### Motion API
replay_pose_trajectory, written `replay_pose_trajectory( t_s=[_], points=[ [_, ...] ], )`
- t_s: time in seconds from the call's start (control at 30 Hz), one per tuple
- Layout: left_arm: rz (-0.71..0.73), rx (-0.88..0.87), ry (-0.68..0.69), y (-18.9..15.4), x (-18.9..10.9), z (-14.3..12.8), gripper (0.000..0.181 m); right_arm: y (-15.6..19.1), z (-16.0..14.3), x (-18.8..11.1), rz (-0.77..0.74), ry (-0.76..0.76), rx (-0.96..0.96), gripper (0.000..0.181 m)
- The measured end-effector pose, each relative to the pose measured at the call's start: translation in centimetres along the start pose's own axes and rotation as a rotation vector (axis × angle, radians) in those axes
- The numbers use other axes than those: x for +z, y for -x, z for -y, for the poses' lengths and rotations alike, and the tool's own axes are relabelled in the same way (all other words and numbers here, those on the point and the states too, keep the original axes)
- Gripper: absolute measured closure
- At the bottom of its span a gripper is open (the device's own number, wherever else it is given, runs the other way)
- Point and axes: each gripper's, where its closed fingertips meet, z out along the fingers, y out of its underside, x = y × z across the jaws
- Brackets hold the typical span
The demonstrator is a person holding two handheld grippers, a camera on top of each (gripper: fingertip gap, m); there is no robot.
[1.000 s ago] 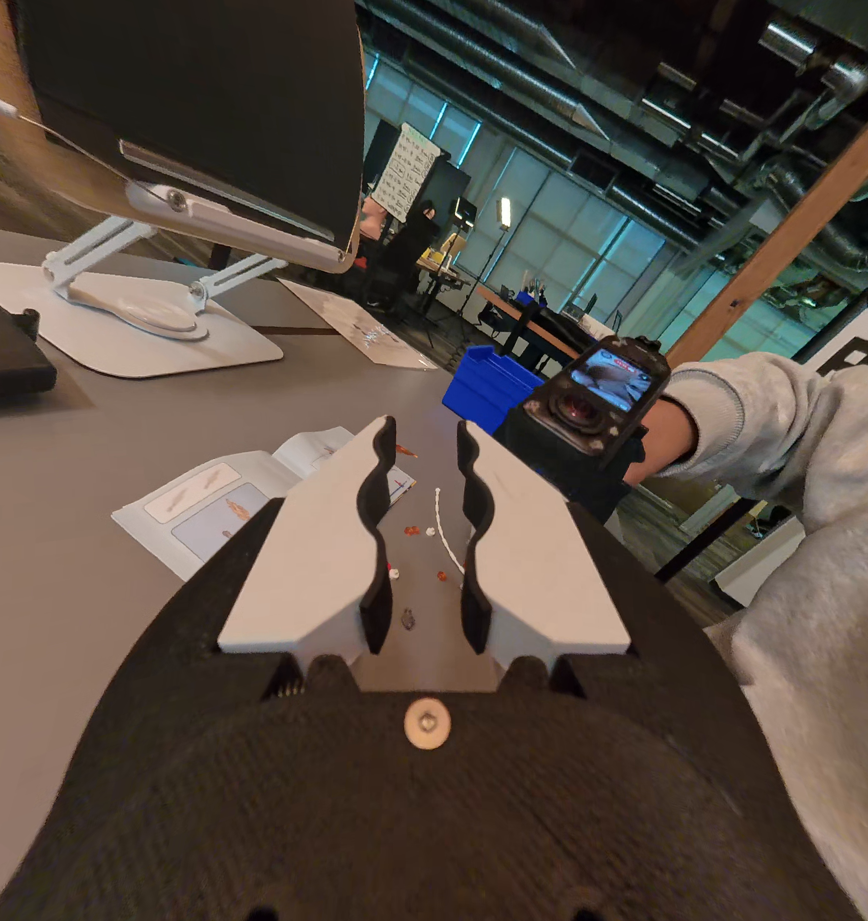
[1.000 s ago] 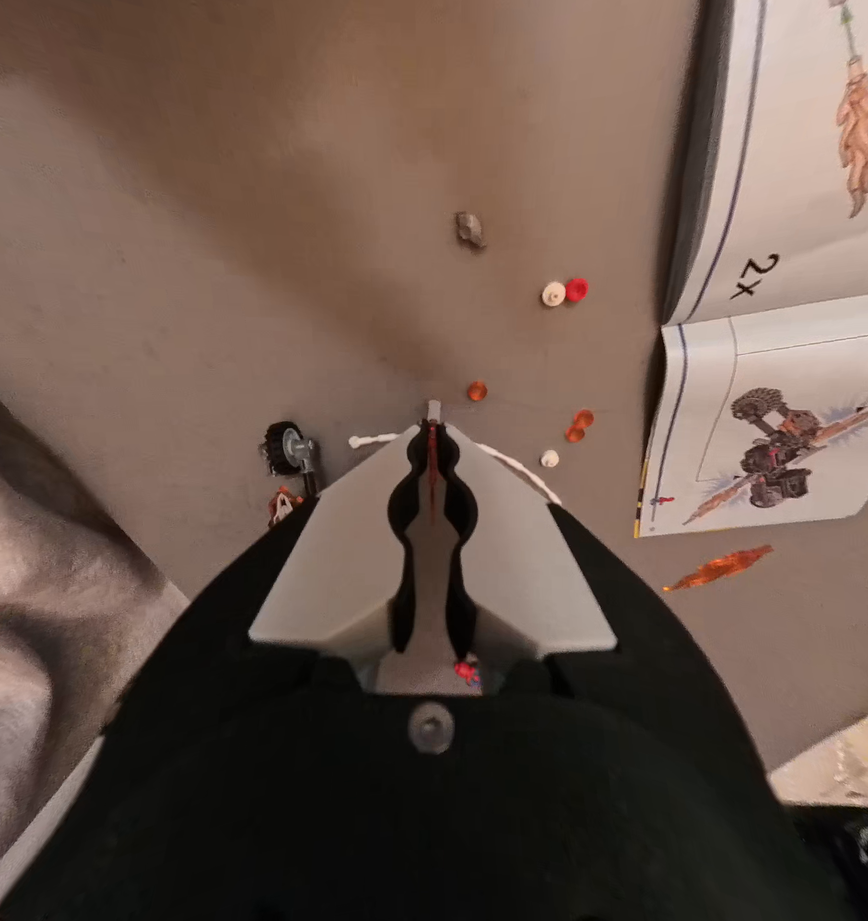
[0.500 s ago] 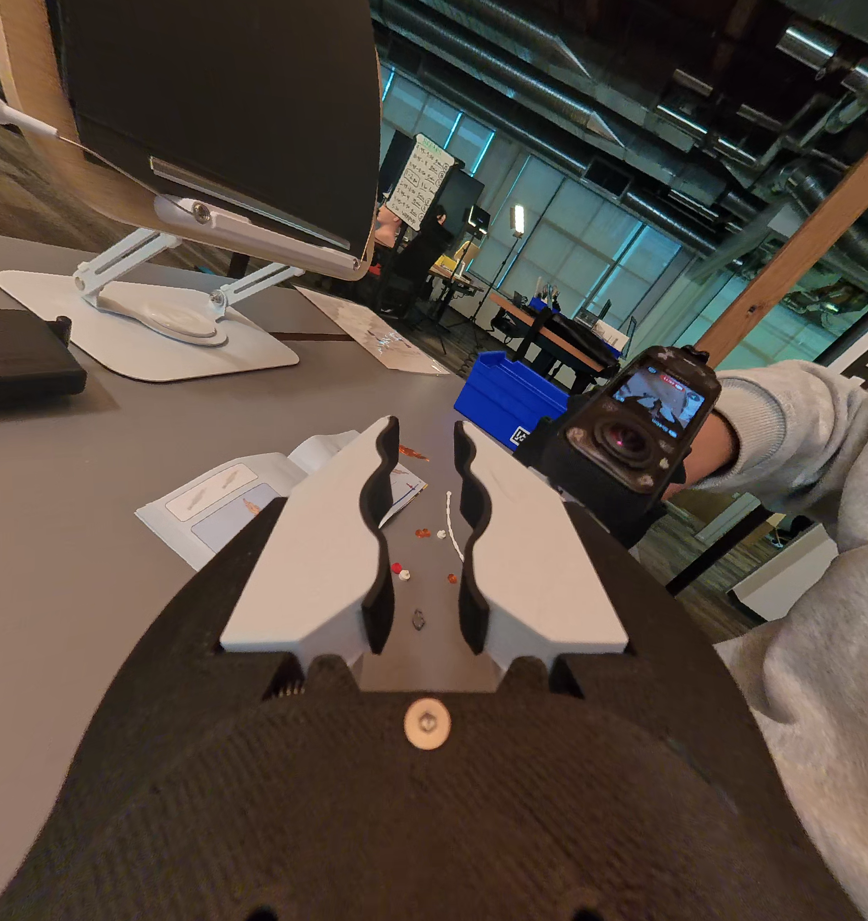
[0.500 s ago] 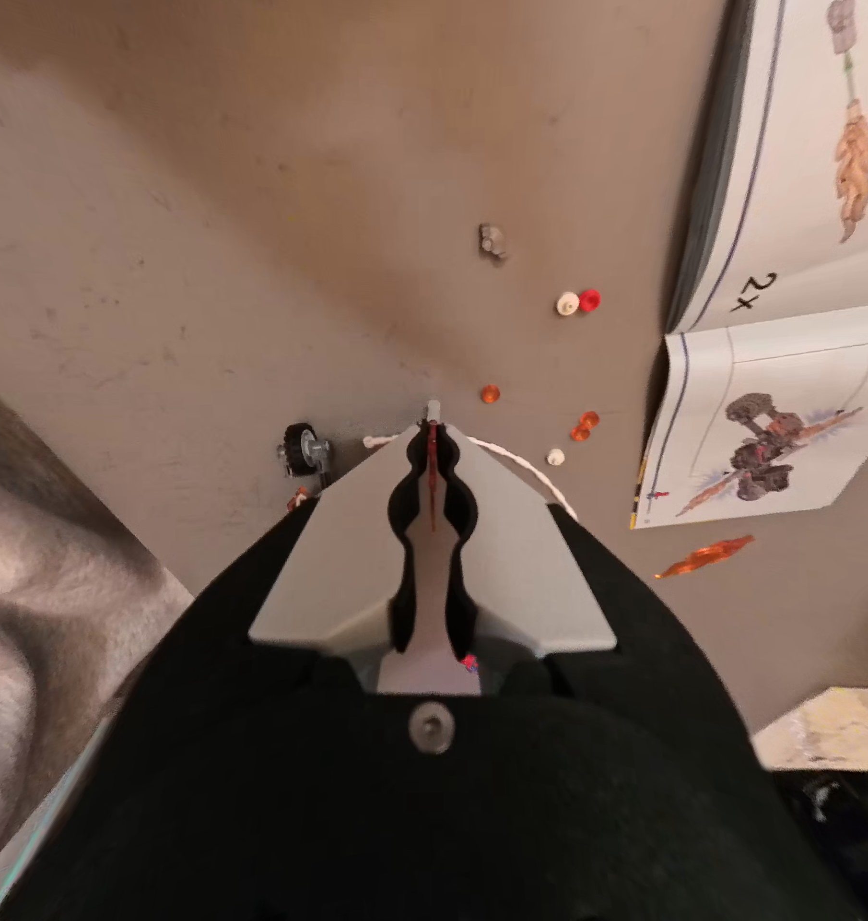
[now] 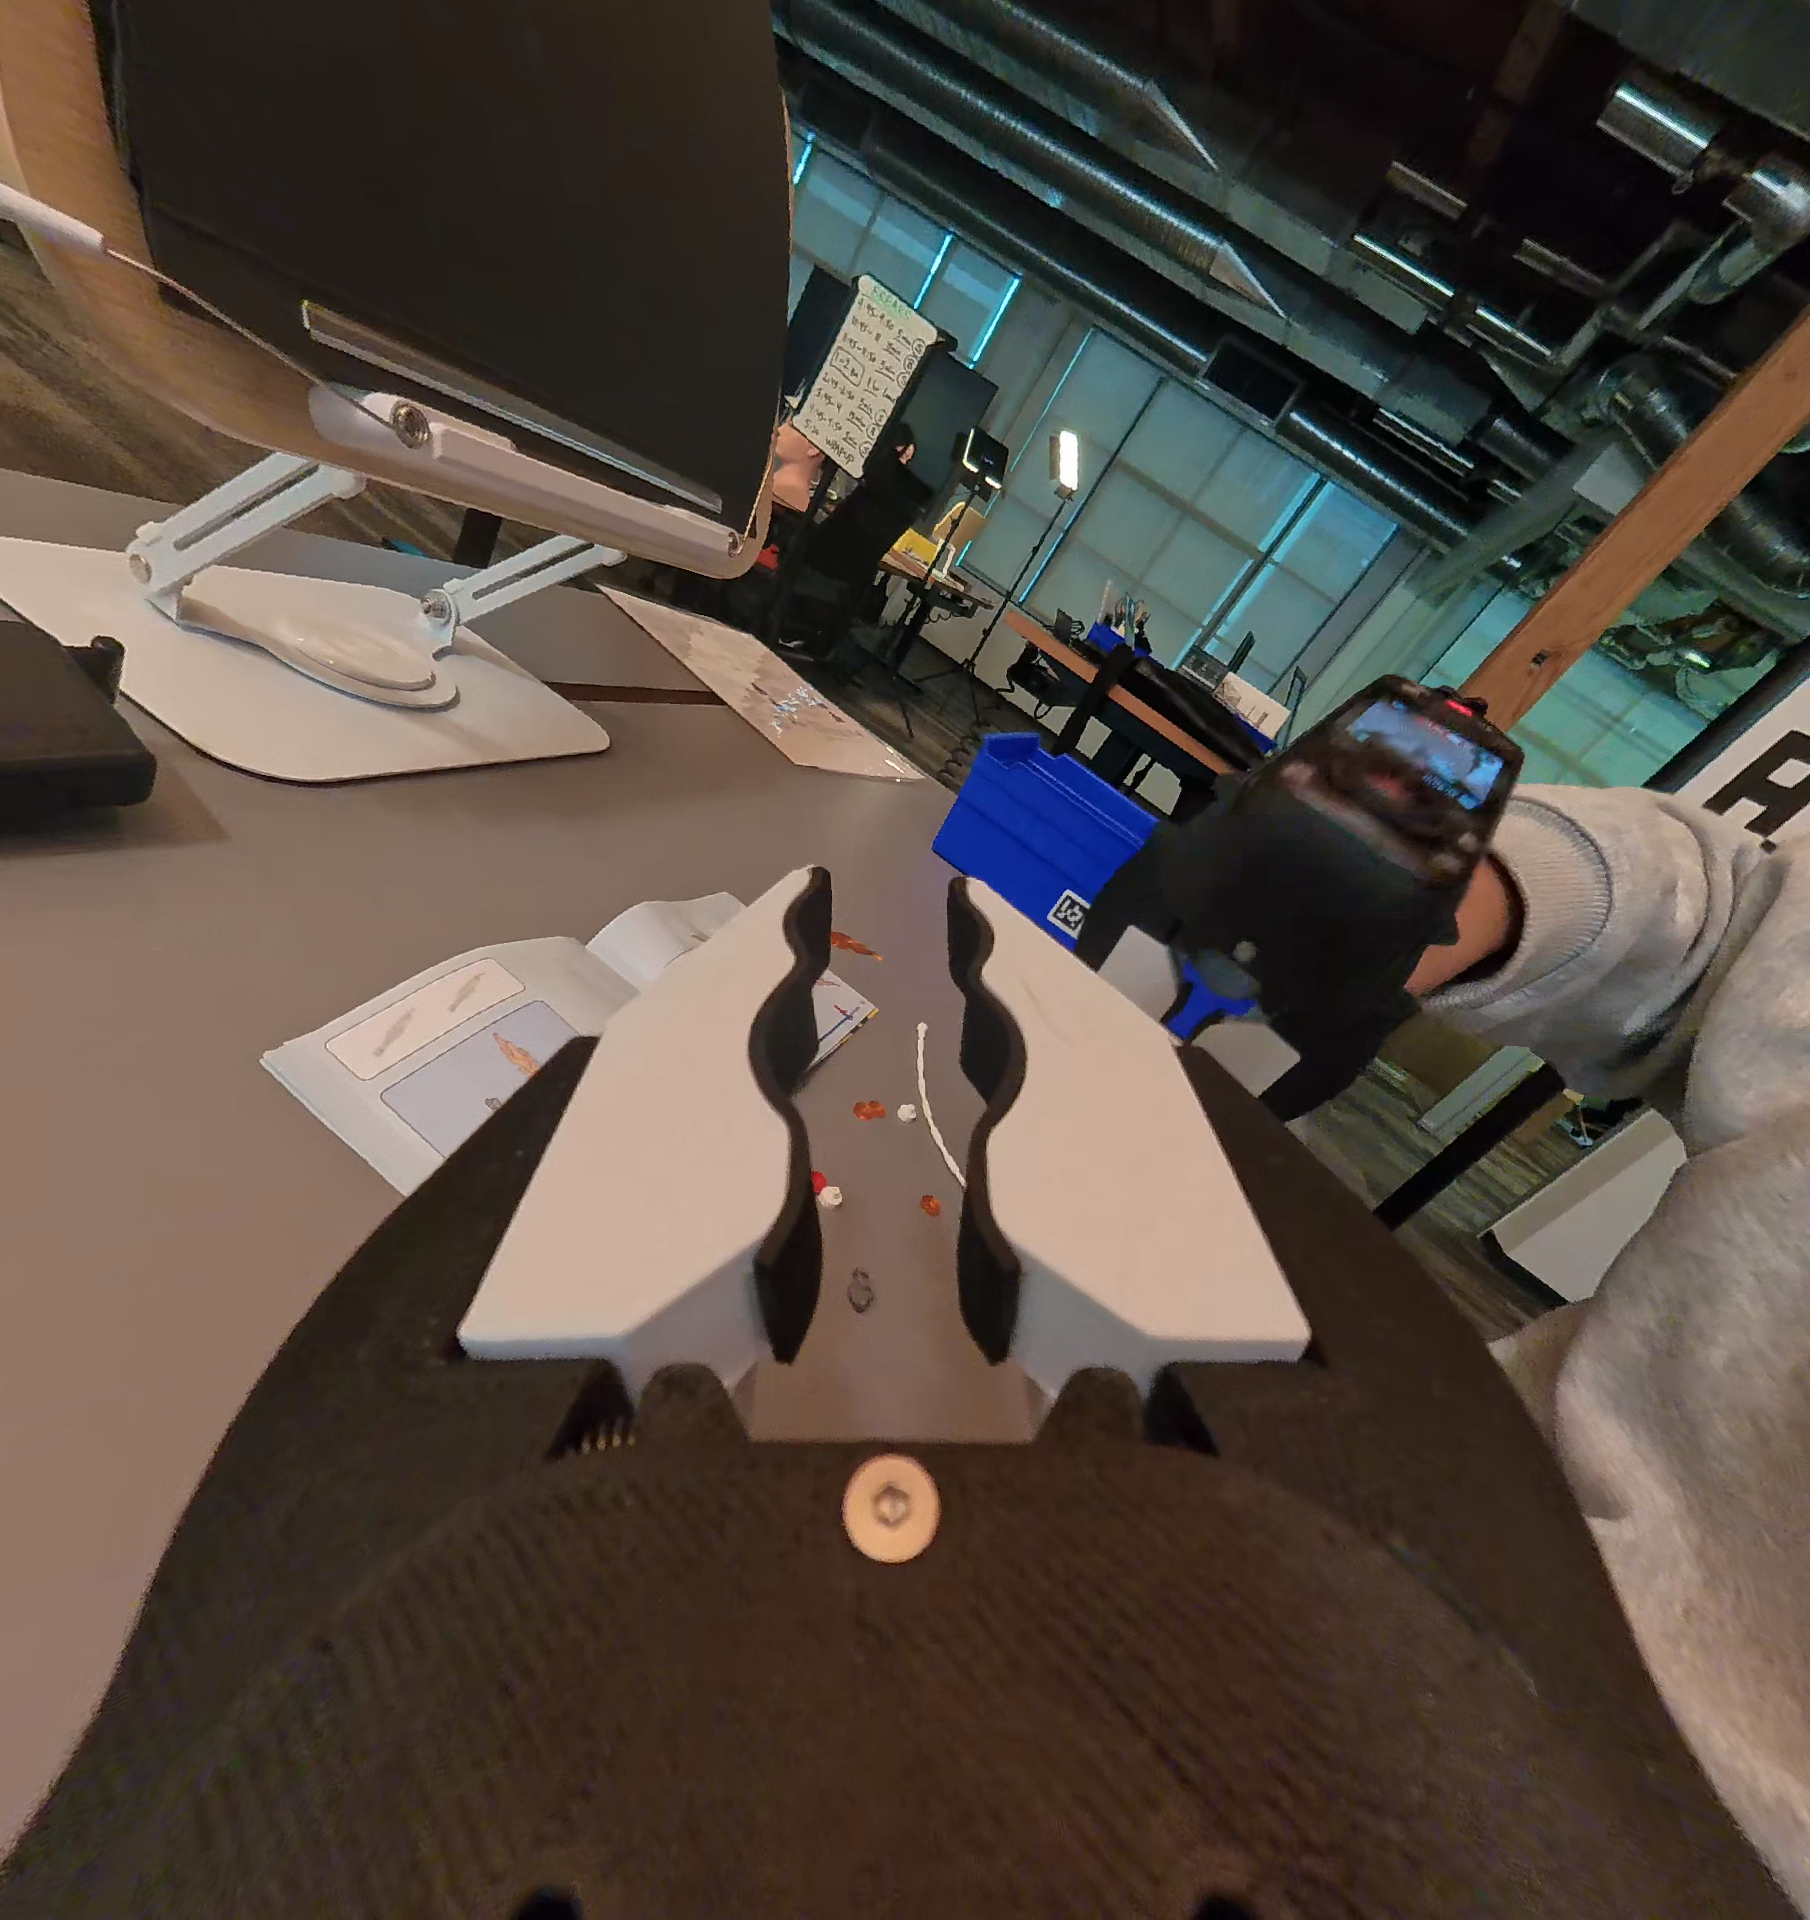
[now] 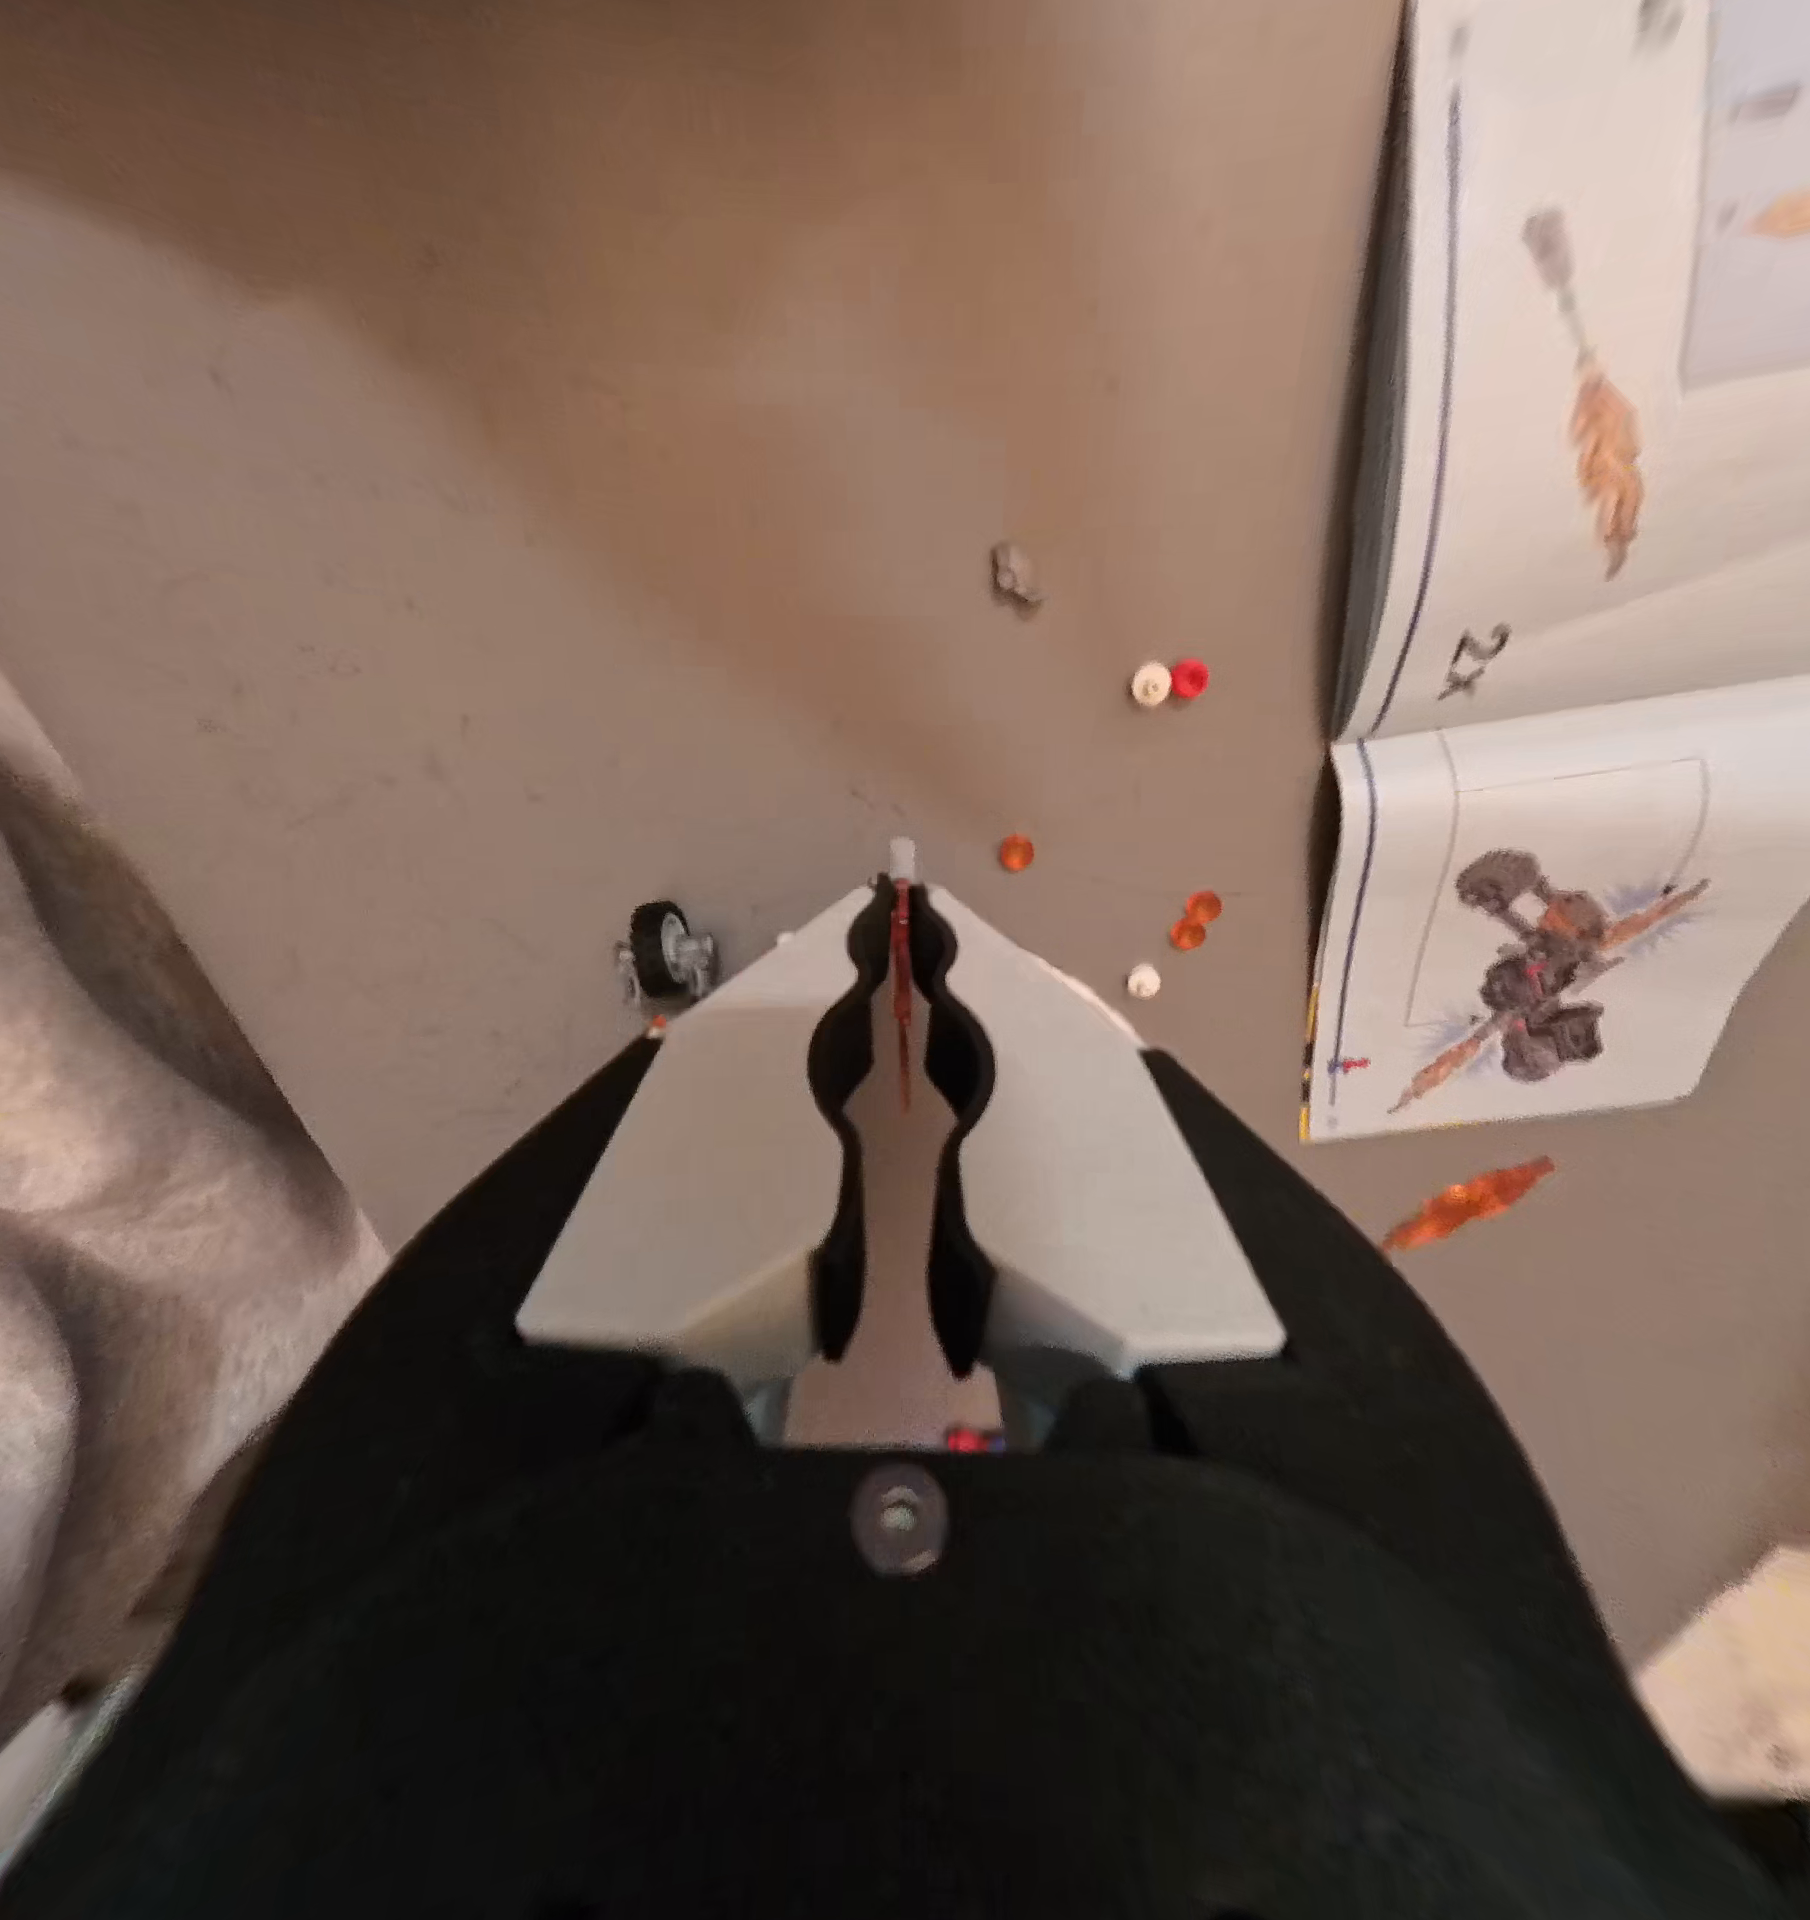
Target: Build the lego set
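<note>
The left gripper point(image 5: 888, 904) is held low over the grey table point(image 5: 132, 1039) with its jaws apart and nothing between them. Through the gap, loose pieces are seen on the table: a grey piece point(image 5: 860, 1288), a red stud point(image 5: 818, 1180) touching a white stud point(image 5: 830, 1197), orange studs point(image 5: 868, 1110) and a white cord point(image 5: 932, 1101). An open booklet point(image 5: 444, 1039) lies to the left of the jaws. Farther back, a white stand point(image 5: 288, 665) carrying a dark screen point(image 5: 444, 208) is placed on the table, and a blue bin point(image 5: 1036, 831) sits at the far edge.

The right gripper point(image 6: 901, 888) is pointed down at the table point(image 6: 465, 520), its jaws clamped on a thin red piece point(image 6: 899, 987) whose pale tip point(image 6: 902, 860) projects past the fingertips. The same gripper point(image 5: 1296, 935) is seen in the left wrist view, held by a person in a grey sleeve point(image 5: 1659, 935).

In the right wrist view, a black wheel point(image 6: 662, 951) on a grey axle lies just left of the fingertips. To the right, an orange stud point(image 6: 1015, 853), two further touching orange studs point(image 6: 1195, 920) and a white stud point(image 6: 1144, 980) are scattered. Farther up, a white stud point(image 6: 1149, 686) touches a red stud point(image 6: 1189, 677), and a grey piece point(image 6: 1013, 574) lies beyond them. The booklet point(image 6: 1607, 520) occupies the right edge, with an orange flame piece point(image 6: 1467, 1203) just below it.
</note>
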Motion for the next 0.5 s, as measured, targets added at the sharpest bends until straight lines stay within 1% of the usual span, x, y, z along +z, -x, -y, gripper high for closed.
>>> replay_pose_trajectory(
  t_s=[0.07, 0.17, 0.23, 0.3, 0.4, 0.5],
  points=[
    [-0.01, -0.006, -0.001, -0.1, 0.0, 0.0, 0.16, 0.2, 1.3, -1.0, 0.005, -0.134, -0.051, 0.181],
    [-0.062, -0.01, 0.002, -0.9, 0.2, 0.0, 0.159, 0.6, 3.3, -3.7, -0.004, -0.42, -0.174, 0.18],
    [-0.141, -0.016, 0.026, -2.0, 0.5, -0.5, 0.159, 0.8, 3.8, -5.7, 0.019, -0.599, -0.182, 0.18],
    [-0.271, -0.035, 0.055, -3.9, 0.7, -1.0, 0.159, 0.6, 3.7, -7.5, 0.047, -0.747, -0.139, 0.18],
    [-0.453, -0.075, 0.116, -6.7, 1.0, -2.1, 0.156, -0.1, 2.9, -9.2, 0.06, -0.891, -0.073, 0.18],
    [-0.497, -0.047, 0.226, -8.0, 1.9, -4.4, 0.154, 0.0, 2.0, -9.9, 0.073, -0.97, -0.048, 0.18]
  ],
)
